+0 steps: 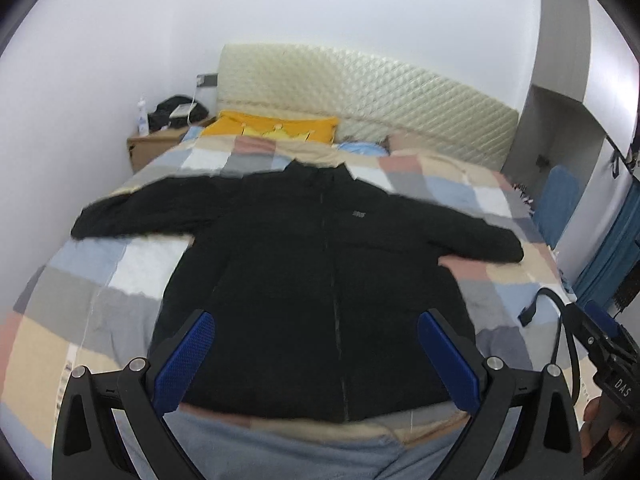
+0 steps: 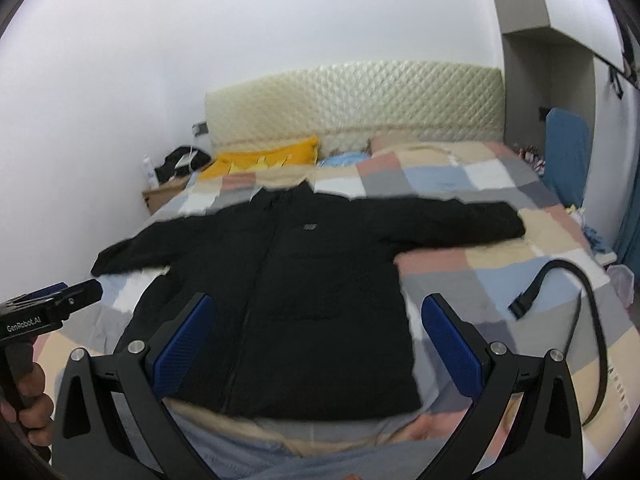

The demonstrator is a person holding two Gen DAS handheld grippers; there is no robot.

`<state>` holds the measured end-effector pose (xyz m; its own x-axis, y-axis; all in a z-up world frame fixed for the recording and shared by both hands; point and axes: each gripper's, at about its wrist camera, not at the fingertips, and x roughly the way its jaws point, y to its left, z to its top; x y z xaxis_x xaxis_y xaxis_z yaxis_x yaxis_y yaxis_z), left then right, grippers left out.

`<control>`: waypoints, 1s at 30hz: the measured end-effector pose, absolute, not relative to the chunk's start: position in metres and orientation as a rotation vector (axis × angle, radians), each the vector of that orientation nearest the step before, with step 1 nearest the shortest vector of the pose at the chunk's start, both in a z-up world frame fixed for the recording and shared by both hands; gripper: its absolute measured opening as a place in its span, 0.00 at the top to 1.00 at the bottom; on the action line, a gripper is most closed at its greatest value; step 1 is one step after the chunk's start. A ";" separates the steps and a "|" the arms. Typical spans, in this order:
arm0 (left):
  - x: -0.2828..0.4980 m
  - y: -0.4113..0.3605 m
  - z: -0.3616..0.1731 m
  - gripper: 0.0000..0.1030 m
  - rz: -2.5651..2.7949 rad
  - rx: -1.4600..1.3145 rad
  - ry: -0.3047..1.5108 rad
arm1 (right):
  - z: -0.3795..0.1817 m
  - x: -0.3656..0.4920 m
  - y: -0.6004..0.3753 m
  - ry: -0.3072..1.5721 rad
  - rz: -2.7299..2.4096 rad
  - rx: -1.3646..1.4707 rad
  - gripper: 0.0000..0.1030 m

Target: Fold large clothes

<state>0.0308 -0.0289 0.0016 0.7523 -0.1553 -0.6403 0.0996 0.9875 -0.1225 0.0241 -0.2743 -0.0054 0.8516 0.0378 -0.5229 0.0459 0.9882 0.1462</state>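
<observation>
While both claws hang spread wide and empty, the black jacket (image 1: 320,280) lies flat, front up and zipped, on the patchwork bedspread (image 1: 100,280) just ahead of the left claw (image 1: 316,356) and the right claw (image 2: 316,344). Both sleeves stretch outward; its collar points away toward the quilted headboard (image 2: 360,96).

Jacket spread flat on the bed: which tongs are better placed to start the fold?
Roughly even, with both tongs open and above the hem. The left tongs straddle the black jacket's zipper line; the right tongs sit toward its right side, nearer the right sleeve, so right for that sleeve.
</observation>
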 end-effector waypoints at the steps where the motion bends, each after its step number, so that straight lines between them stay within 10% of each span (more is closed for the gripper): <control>1: 0.034 -0.033 0.006 0.00 -0.144 -0.076 0.692 | 0.000 0.025 -0.279 0.534 -0.015 0.154 0.00; 15: 0.105 -0.055 0.038 0.00 -0.247 -0.041 0.528 | 0.042 0.097 -0.396 0.331 -0.125 0.156 0.00; 30: 0.164 -0.028 -0.032 0.00 -0.178 -0.027 0.524 | -0.110 0.217 -0.561 0.469 -0.290 0.417 0.00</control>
<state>0.1637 -0.0281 -0.0323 0.8509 -0.1760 -0.4949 0.1621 0.9842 -0.0713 0.2171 -0.5612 -0.1098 0.8537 -0.1737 -0.4910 0.3618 0.8759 0.3193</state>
